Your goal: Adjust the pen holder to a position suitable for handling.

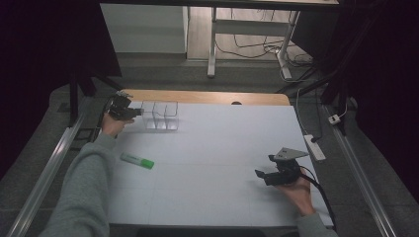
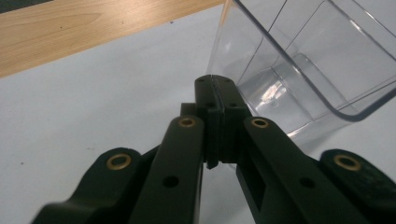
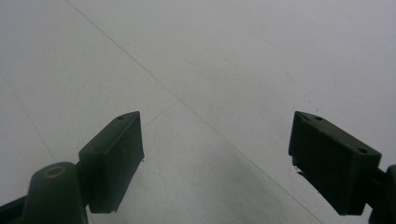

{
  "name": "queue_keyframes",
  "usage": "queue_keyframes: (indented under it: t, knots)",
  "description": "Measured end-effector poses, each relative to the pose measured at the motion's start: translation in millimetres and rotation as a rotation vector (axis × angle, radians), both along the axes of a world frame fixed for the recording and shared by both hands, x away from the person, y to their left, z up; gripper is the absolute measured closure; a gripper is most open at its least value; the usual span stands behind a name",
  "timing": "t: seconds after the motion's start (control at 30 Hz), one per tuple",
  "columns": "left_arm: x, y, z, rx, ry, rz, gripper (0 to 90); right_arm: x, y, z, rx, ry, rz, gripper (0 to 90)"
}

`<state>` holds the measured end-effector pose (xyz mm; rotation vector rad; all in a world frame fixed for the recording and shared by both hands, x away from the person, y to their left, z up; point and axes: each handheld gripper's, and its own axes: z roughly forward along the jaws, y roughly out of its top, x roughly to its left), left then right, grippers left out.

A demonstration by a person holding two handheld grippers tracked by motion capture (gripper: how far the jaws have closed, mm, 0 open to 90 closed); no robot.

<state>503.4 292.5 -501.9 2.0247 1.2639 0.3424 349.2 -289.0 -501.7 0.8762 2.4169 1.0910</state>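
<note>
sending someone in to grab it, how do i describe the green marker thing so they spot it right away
Start at the white table and look to its left side, nearer the person than the clear plastic container. Lying flat there is the highlighter, a short stubby pen with a bright green end and a pale body, the one coloured item on the white surface.

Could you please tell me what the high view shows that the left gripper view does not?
High view alone: the green highlighter lying on the table, the right gripper open, and the person's grey sleeve. Left gripper view alone: the left gripper fingers pressed shut beside the container's corner. Both share the clear divided container, the white table top and its wooden edge.
</note>
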Motion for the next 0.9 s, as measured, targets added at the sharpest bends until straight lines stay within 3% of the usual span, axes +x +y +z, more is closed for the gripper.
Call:
queue_keyframes:
  t: [0.9]
  knots:
    - [1.5,-39.3,5.0,-0.003,0.01,-0.107,89.5,1.6,1.3,-1.5,0.003,0.016,0.005,17.6]
